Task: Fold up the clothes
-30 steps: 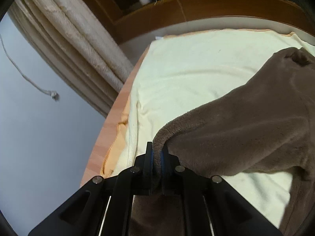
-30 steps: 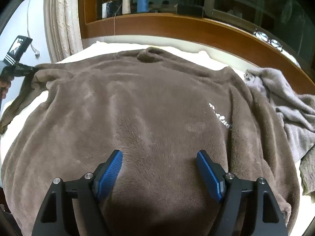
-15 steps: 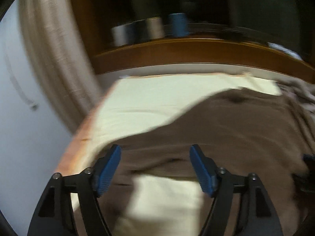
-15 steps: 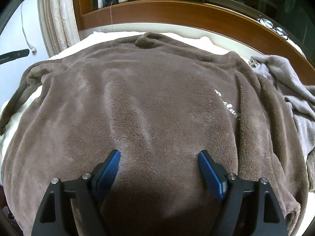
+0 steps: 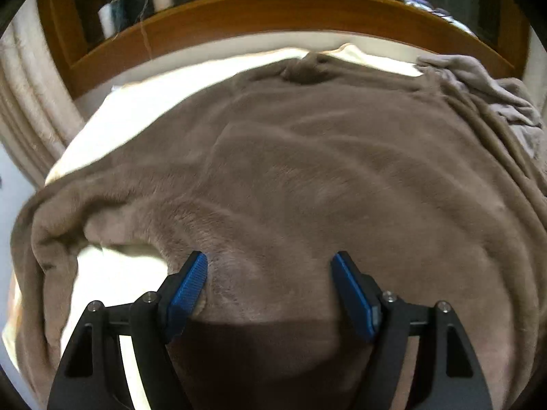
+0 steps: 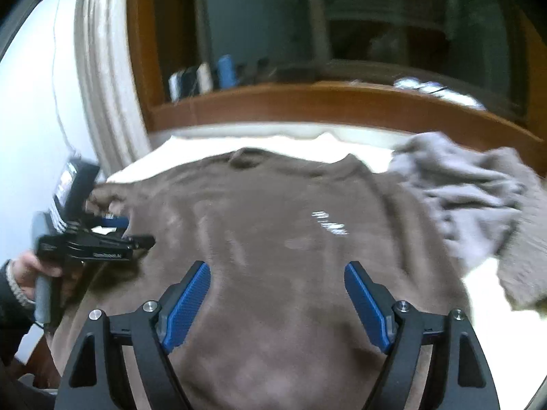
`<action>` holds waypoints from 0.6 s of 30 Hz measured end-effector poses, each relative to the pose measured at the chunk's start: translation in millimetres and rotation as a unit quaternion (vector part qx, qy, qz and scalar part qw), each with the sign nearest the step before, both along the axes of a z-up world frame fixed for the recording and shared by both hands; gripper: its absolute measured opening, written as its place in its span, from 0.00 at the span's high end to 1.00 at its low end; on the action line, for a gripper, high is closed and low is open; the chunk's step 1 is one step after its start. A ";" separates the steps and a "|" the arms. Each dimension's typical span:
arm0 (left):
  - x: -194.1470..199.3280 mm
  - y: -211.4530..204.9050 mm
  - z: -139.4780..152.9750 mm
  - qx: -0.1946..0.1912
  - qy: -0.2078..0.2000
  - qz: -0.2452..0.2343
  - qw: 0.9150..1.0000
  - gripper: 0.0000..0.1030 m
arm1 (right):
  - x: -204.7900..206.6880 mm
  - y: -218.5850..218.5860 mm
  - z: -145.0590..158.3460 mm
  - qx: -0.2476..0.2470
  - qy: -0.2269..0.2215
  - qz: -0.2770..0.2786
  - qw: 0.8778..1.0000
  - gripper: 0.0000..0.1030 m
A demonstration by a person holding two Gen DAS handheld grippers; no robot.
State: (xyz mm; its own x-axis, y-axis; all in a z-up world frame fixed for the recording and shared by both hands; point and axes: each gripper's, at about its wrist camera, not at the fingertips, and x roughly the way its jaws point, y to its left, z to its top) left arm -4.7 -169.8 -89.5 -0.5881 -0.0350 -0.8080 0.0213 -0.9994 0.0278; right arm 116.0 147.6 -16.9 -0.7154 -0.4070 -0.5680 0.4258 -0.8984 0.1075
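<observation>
1. Brown fleece sweater point(image 5: 307, 177) lies spread across the cream bedding point(image 5: 143, 102), filling mid-frame.
2. Left gripper point(image 5: 268, 287) and right gripper point(image 6: 277, 294) both gape, holding nothing.
3. Plush pile may slip; grey garment point(image 6: 471, 205) upper right could snag.

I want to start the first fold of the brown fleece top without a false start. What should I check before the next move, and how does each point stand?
1. Left gripper free to grasp: ok, jaws open, nothing between them.
2. Right gripper free: ok, jaws open.
3. Brown fleece top spread flat: ok across the body.
4. Left sleeve laid out: not ok, bunched at the edge.
5. Grey garment clear of the top: not ok, it overlaps the right side.
6. Hem position: cannot tell, hidden below the grippers.
</observation>
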 end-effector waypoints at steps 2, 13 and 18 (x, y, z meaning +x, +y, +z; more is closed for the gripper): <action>0.5 -4.9 -4.7 0.010 -0.001 0.008 1.000 0.22 | 12.0 30.8 -0.8 -0.012 -0.003 -0.032 0.999 0.20; 13.2 38.9 27.9 0.014 0.015 -0.017 1.000 0.22 | 58.2 146.2 -41.0 -0.048 -0.064 -0.154 0.985 0.26; 16.1 58.1 42.9 0.019 0.023 -0.030 0.999 0.22 | 54.0 121.5 -54.9 -0.026 -0.075 -0.116 0.990 0.41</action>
State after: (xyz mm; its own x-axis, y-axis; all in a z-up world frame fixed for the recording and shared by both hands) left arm 11.3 -111.6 -46.6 -0.6253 0.0305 -0.7798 -0.0378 -0.9992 -0.0088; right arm 170.0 269.0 -71.9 -0.7022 -0.2736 -0.6573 0.1842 -0.9616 0.2034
